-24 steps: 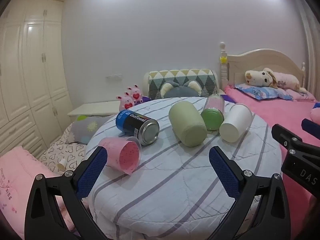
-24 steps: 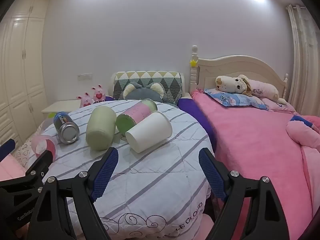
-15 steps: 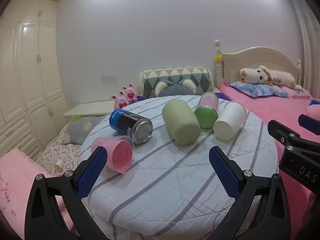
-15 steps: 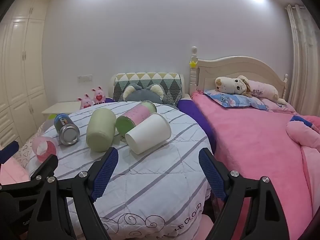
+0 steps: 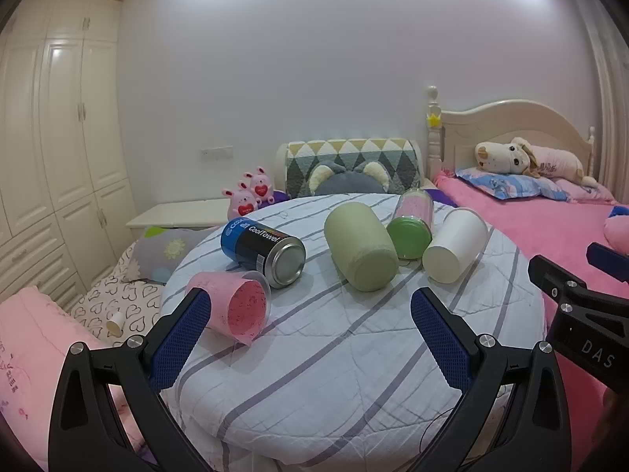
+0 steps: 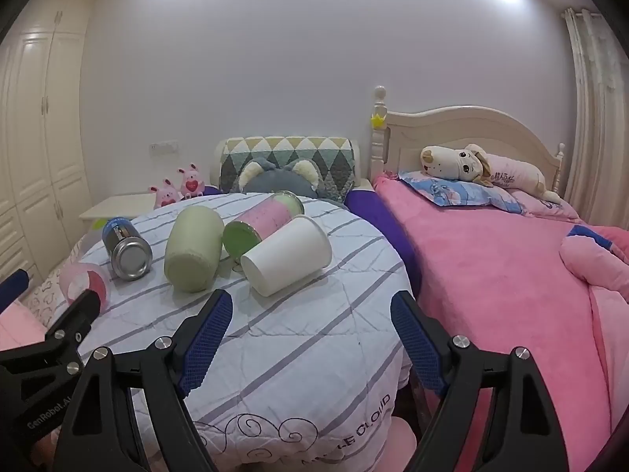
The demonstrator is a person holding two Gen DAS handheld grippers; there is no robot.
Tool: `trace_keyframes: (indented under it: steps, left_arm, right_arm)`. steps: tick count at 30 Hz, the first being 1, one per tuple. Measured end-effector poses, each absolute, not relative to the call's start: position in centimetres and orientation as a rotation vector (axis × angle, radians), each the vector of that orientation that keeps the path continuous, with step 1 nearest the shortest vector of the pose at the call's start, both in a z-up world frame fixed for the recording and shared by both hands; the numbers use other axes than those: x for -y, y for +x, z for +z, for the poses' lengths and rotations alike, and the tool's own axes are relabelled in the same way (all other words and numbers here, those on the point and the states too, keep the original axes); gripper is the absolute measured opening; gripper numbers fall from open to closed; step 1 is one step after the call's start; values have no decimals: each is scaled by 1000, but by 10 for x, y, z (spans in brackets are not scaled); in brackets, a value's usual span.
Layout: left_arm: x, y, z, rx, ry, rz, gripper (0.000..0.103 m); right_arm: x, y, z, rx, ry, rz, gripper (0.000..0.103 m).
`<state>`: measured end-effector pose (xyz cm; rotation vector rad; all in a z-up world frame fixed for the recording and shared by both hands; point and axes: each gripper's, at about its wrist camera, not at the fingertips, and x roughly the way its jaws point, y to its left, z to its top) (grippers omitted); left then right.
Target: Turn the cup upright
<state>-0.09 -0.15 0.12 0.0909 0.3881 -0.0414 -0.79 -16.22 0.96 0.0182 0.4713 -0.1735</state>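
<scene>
A home bedroom. The landmark is the bed (image 6: 491, 259), with a cream carved headboard (image 6: 468, 133) and a pink blanket; a plush dog (image 6: 471, 165) lies on a blue pillow (image 6: 456, 192) at its head. Left of the bed stands a round counter (image 6: 306, 338) under a striped quilted cover, and behind that a cushioned chair back (image 6: 287, 157) with a triangle pattern. Farther left of the bed, two pink plush toys (image 5: 251, 192) sit by a low white nightstand (image 5: 177, 212), and tall cream wardrobe doors (image 5: 59, 126) line the wall. A pale curtain (image 6: 597, 118) hangs right of the bed.
</scene>
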Motion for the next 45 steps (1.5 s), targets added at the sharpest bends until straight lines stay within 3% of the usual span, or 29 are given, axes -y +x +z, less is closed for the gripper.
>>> trace_keyframes:
  steps: [45]
  left_arm:
    - [39,34,9,-429,162,-151,103]
  right_arm:
    - [192,22,3,-558,44,-209,84]
